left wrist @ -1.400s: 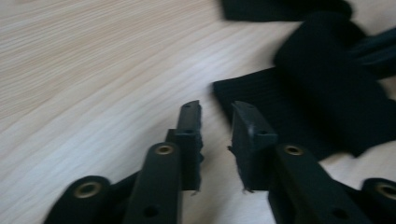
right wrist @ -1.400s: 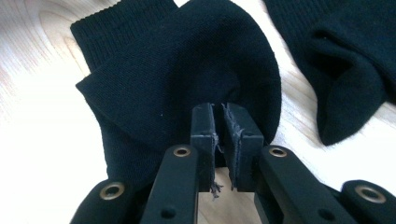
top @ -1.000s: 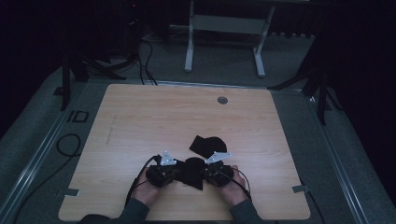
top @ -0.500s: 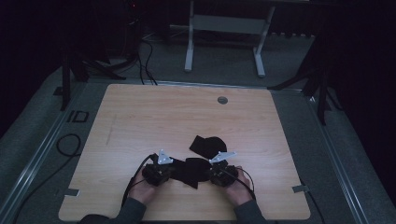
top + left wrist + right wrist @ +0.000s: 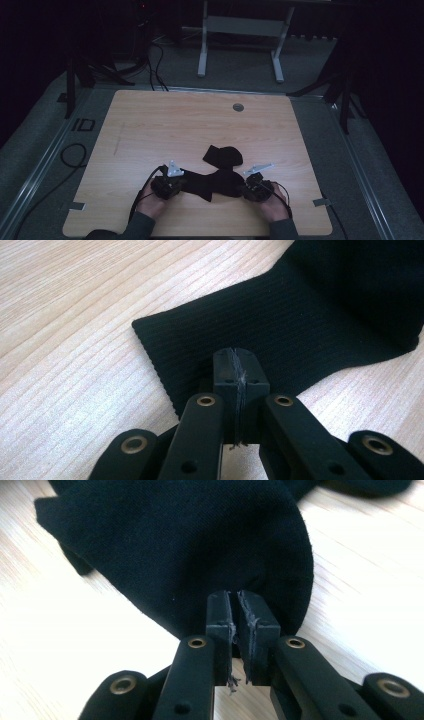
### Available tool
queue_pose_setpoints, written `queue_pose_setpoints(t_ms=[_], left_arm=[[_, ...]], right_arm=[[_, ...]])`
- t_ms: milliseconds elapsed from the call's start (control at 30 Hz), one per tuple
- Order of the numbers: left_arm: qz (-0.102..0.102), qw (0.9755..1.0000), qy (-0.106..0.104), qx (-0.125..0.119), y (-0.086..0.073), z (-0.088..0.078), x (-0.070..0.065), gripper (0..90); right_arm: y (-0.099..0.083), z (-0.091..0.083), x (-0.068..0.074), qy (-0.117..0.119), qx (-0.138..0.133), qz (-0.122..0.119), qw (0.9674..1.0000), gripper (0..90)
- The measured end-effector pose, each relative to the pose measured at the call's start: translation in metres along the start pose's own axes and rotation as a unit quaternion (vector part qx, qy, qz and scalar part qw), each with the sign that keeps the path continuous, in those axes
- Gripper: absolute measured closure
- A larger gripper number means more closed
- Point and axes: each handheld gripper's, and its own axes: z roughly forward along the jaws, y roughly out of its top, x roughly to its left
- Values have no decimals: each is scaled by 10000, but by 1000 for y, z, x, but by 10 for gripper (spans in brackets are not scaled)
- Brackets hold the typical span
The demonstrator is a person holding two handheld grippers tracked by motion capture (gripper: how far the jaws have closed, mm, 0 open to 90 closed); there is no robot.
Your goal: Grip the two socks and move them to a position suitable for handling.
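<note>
A black sock (image 5: pixel 212 184) lies stretched flat across the near part of the wooden table (image 5: pixel 165 125). In the left gripper view its ribbed cuff (image 5: pixel 300 315) runs right up to my left gripper (image 5: pixel 235 357), whose jaws are shut on the cuff's edge. My right gripper (image 5: pixel 237 600) is shut on the rounded toe end of the sock (image 5: pixel 190 540). In the high view the left gripper (image 5: pixel 181 181) and the right gripper (image 5: pixel 245 187) hold opposite ends of the sock, a hand behind each. A second black sock (image 5: pixel 223 156) lies bunched just beyond, touching the first.
A round grommet (image 5: pixel 238 107) sits near the table's far edge. Tape tabs mark the near corners (image 5: pixel 320 202). Cables (image 5: pixel 72 155) trail on the grey floor at the left, and a white table frame (image 5: pixel 240 30) stands beyond the table.
The two grippers have moved apart, the right one more, drawing the sock out longer between them. The second sock has stayed in place.
</note>
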Motion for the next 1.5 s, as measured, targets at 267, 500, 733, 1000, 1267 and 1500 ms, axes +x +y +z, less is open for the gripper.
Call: queue_pose_setpoints(t_ms=[267,500,733,1000,1267,1500], left_arm=[[79,9999,-121,24,-2,-2,3,899],[110,9998,-145,52,-4,-4,4,889],[314,9994,-142,41,-3,-4,-1,889],[426,9985,-345,-51,-2,-1,-7,795],[309,9983,-470,-161,0,0,-7,646],[184,9980,-451,-399,0,-6,-2,625]], right_arm=[[-10,-12,-15,12,140,155,9998,828],[-14,-17,-20,-77,181,232,9995,839],[-16,-21,-20,-118,422,85,9990,830],[-2,-30,-8,106,-145,-199,9996,758],[27,-23,-11,-543,-395,-313,9973,806],[59,-4,-32,-747,-447,-59,9962,809]])
